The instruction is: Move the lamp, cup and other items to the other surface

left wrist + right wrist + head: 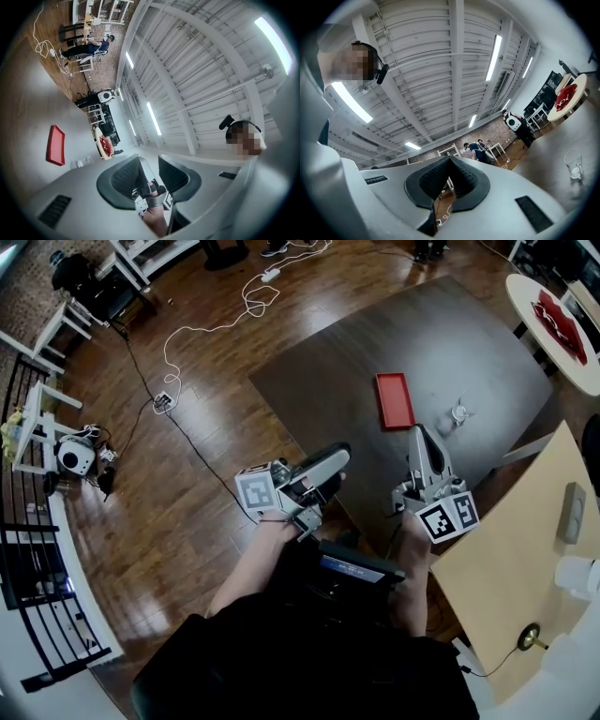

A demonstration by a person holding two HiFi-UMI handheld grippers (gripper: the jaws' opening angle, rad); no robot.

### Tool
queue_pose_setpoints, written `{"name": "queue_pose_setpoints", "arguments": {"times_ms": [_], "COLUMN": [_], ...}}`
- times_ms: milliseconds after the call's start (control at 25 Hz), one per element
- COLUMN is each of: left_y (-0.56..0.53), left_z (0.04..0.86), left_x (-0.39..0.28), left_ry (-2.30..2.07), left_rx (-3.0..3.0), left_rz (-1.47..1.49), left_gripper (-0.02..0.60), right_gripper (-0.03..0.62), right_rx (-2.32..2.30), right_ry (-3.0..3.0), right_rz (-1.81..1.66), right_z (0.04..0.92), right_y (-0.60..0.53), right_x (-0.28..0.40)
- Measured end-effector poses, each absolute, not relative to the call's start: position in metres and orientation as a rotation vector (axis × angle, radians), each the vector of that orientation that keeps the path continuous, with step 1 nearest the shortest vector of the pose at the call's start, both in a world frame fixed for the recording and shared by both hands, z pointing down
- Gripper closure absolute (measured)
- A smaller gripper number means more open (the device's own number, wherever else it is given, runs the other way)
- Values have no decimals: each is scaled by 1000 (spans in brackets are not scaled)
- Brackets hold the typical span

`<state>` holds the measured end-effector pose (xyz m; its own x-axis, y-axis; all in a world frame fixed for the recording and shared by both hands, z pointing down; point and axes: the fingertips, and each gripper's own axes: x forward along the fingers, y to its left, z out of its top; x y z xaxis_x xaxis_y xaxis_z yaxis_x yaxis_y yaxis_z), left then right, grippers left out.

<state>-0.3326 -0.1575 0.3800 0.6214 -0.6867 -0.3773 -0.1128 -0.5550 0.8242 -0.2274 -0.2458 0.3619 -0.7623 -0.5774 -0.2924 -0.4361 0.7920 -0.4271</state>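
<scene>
The clear glass cup (457, 414) stands upright on the dark grey square table (356, 352), on the side toward the edge that faces the light wooden table (506, 559). Just beside it, but apart from it, the flat red rectangular tray (395, 399) lies near the dark table's middle. The right gripper (417, 432) hangs over the near part of that table and points toward the gap between tray and cup. Its jaws are pressed together at the tips with nothing between them. The left gripper (337, 463) is held off the table's near corner, above the wooden floor, and points across toward the right gripper. Its jaws are spread and empty. On the light wooden table a grey rectangular block (573, 512) lies near the far right edge, with a white cylinder (575, 576) below it. A small round brass-coloured piece (530, 637) with a thin dark cord sits at the near edge; whether it is the lamp I cannot tell. A white round table (521, 306) carrying a red folded thing (560, 322) stands beyond the dark table's far right corner. On the floor to the left a white cable (253, 296) loops down to a power strip (164, 401).
</scene>
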Motion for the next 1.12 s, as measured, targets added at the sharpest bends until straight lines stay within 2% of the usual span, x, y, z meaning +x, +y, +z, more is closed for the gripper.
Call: {"name": "queue_pose_setpoints", "arguments": {"times_ms": [400, 600, 840, 1120], "left_y": [-249, -295, -320, -326], "left_z": [379, 387, 392, 405], "left_x": [-465, -527, -548, -546], "left_ry": [-454, -341, -262, -204], "left_rx": [2013, 2000, 1984, 1946], "left_rz": [-895, -840, -797, -754], "left_gripper": [445, 445, 445, 445], "right_gripper": [580, 580, 580, 580], "right_rx": [-960, -998, -1068, -1163], "right_ry": [2552, 2446, 2335, 2269], "right_rz": [-471, -653, -791, -846], "right_z": [362, 382, 400, 417], "right_y": [-315, -354, -380, -379], "right_x": [-353, -424, -447, -442]}}
